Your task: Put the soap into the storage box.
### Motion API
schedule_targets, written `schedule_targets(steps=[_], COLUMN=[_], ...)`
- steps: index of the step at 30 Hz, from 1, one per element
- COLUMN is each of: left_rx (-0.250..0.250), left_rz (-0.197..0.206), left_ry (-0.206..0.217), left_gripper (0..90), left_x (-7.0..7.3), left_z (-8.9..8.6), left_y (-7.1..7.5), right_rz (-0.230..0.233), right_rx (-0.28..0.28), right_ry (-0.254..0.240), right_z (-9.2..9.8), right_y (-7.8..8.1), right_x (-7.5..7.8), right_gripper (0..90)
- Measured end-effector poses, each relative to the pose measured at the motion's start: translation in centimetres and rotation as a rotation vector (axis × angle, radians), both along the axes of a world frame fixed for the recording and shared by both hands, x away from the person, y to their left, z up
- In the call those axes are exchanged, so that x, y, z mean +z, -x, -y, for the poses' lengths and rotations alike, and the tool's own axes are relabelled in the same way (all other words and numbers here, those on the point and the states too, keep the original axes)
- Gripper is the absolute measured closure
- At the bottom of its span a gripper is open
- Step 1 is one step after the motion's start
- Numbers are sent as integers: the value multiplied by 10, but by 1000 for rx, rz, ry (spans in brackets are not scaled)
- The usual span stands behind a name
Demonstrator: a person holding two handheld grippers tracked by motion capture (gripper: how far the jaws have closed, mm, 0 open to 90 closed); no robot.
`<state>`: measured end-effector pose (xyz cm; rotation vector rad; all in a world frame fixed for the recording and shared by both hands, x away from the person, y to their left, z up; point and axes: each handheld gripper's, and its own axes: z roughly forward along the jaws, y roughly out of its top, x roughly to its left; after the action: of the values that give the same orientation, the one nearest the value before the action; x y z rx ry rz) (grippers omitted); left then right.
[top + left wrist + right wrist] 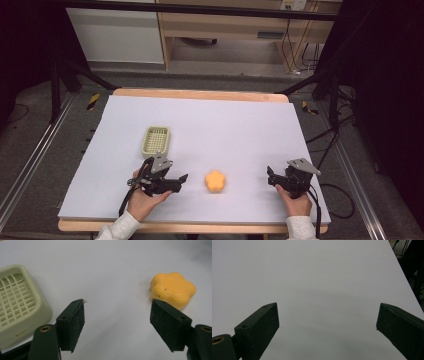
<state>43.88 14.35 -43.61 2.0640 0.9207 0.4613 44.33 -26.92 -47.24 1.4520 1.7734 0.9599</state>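
Note:
An orange flower-shaped sponge (215, 180) lies on the white table sheet (225, 125) near the front middle. A pale green basket with a grid floor (156, 141) sits left of centre. My left gripper (177, 180) rests low between basket and sponge, jaws wide open and nothing between them. In the left gripper view the sponge (173, 289) lies just beyond the right jaw, and the basket (18, 303) is at the far left. My right gripper (272, 176) stands open to the right of the sponge, over bare sheet (324, 290).
The sheet covers a wooden table whose edge (200, 94) shows at the back. Black frame legs and cables (330, 130) stand off the right side. A wooden bench (225, 30) is behind the table.

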Motion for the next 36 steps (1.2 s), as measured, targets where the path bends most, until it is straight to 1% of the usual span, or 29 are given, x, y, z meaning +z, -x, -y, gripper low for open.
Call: schedule_targets(steps=[13,24,25,36], left_rx=[-67,-106,-109,-153], left_rz=[-17,-26,-30,-47], left_ry=[-14,-33,-29,-60], left_gripper=[272,267,267,256], left_x=[4,5,5,0], left_z=[20,37,39,59], left_y=[-1,-1,-1,-3], right_rz=[-1,-2,-2,-1], right_rx=[4,5,6,10], right_ry=[4,7,8,6], right_z=[-1,-1,-1,-2], right_y=[0,-1,-1,-1], right_x=[0,0,0,0], right_gripper=[50,51,51,51])
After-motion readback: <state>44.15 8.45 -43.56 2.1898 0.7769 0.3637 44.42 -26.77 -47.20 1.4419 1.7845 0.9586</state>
